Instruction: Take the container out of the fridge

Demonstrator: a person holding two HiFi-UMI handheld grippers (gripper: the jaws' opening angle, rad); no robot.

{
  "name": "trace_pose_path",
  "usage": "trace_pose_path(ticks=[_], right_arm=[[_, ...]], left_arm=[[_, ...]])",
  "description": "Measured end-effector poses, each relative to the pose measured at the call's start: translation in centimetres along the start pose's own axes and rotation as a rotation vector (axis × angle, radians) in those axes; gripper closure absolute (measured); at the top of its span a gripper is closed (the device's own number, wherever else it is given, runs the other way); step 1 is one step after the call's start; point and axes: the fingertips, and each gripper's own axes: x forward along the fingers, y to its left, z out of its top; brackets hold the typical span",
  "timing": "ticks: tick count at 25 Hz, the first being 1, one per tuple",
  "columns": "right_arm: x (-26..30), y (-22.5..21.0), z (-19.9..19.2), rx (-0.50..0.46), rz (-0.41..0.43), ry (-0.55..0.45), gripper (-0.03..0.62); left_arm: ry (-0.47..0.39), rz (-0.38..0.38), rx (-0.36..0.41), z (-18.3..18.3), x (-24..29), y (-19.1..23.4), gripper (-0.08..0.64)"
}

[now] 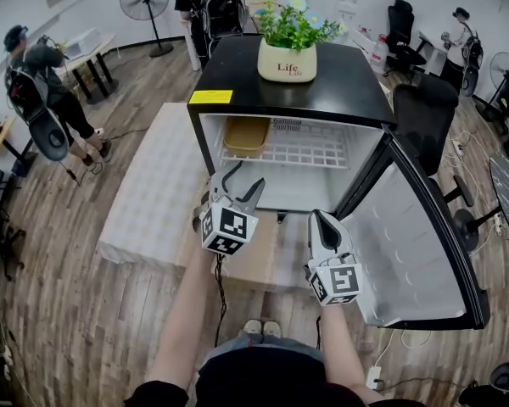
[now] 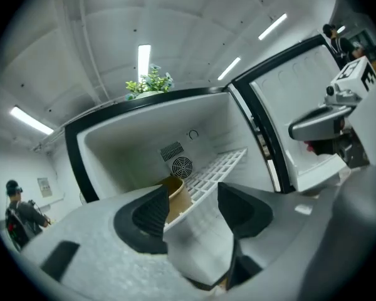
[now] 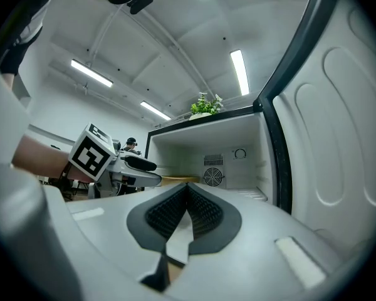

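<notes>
**A:** How far along is it?

**B:** The fridge [image 1: 229, 75] door [image 1: 416, 244] stands wide open, out to the right of the right gripper [image 1: 321, 220]. The tan container [image 1: 246, 134] sits inside on the wire shelf [image 1: 314, 147]. So access is there, but the lift-out itself is left to do.

**A:** And the grippers?

**B:** The left gripper [image 1: 237, 185] has its jaws spread with nothing between them. It is just outside the opening, and the container lies ahead of it and slightly to its left. In the left gripper view the container shows beside the left jaw, not between the two. The right gripper's jaws are pressed together on nothing. It hangs lower and nearer the person than the left one, with the door's inner face close on its right.

**A:** Any edges to mind?

**B:** Several, I'd judge. The container is tucked toward the far-left corner, so the fridge's left wall runs close along the outer side of the left gripper's path. The shelf's front rail lies between gripper and container, and the black frame of the opening is above it. (How much height there is over the container's rim I can't settle from here.)

**A:** Where is the open room?

**B:** To the right of the left gripper the shelf looks bare, which gives slack for angling in. The way straight back toward the person looks open too.
</notes>
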Motion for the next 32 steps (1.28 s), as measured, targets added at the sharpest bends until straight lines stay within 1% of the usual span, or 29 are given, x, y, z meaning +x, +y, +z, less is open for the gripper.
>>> trace_pose_path(ticks=[3,9,12,16,20,25,27,29,32], right_arm=[[0.2,0.1,0.1,-0.002,0.004,0.0,0.584],[0.5,-0.1,0.0,0.004,0.007,0.001,0.583],[0.6,-0.2,-0.4,0.009,0.008,0.007,0.583],[0.7,-0.3,-0.7,0.016,0.007,0.012,0.583],[0.8,-0.5,-0.9,0.021,0.003,0.014,0.583],[0.7,-0.7,-0.9,0.018,0.001,0.018,0.584],[0.7,-0.8,-1.0,0.019,-0.002,0.021,0.583],[0.7,-0.9,-1.1,0.021,-0.005,0.023,0.584],[0.7,-1.0,-1.3,0.022,-0.008,0.026,0.583]], left_arm=[[0.08,-0.001,0.148,-0.2,1.2,-0.2,0.304],[0.231,0.04,0.466,-0.9,2.9,0.2,0.307],[0.293,0.051,0.573,-1.4,3.6,0.6,0.327],[0.353,0.052,0.653,-2.1,4.6,1.7,0.348],[0.404,0.033,0.723,-2.8,5.6,2.1,0.348],[0.449,0.036,0.762,-3.6,6.6,2.8,0.375],[0.459,0.042,0.776,-3.7,6.8,3.2,0.399],[0.469,0.034,0.783,-3.9,7.0,3.4,0.405],[0.486,0.016,0.817,-4.4,7.4,3.3,0.405]])
